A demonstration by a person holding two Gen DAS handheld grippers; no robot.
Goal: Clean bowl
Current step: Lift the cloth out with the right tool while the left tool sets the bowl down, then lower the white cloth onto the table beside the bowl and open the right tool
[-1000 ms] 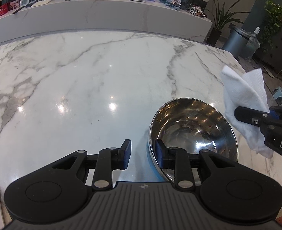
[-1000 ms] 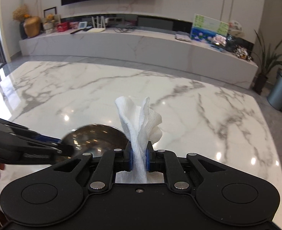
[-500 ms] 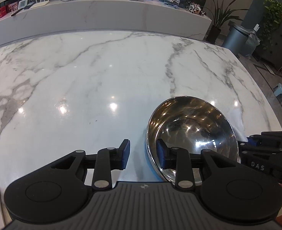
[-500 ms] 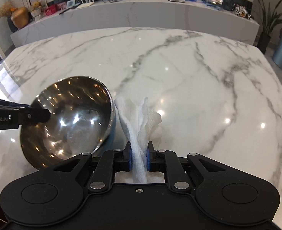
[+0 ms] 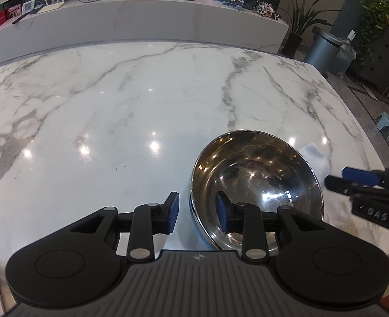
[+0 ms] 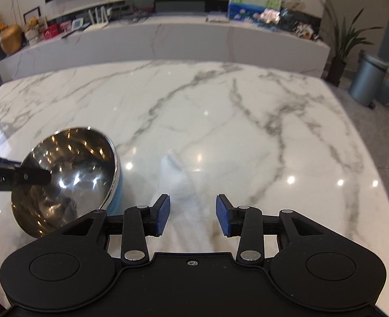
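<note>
On the marble table [image 5: 115, 100], the left gripper [image 5: 197, 212] clamps the steel bowl [image 5: 256, 182] rim, holding it tilted for wiping. Right of it, the right gripper [image 6: 193, 215] has just been opening, its jaws apart, releasing the blurred paper towel [image 6: 179, 182].

Left gripper [image 5: 197, 218]: matte black body, ribbed grey top plate with a small embossed mark, two round raised discs on its shoulders, jointed black linkages with silver pivot pins, blue ridged pads [image 5: 173, 216] on the fingertips.

Right gripper [image 6: 193, 218]: same black frame, smooth top plate with one silver screw at the centre, silver pivots, blue textured pads [image 6: 162, 218]. Its side carries white lettering, seemingly "DAS", seen from the left camera; the left gripper's side shows a partial word ending "obot.AI".
</note>
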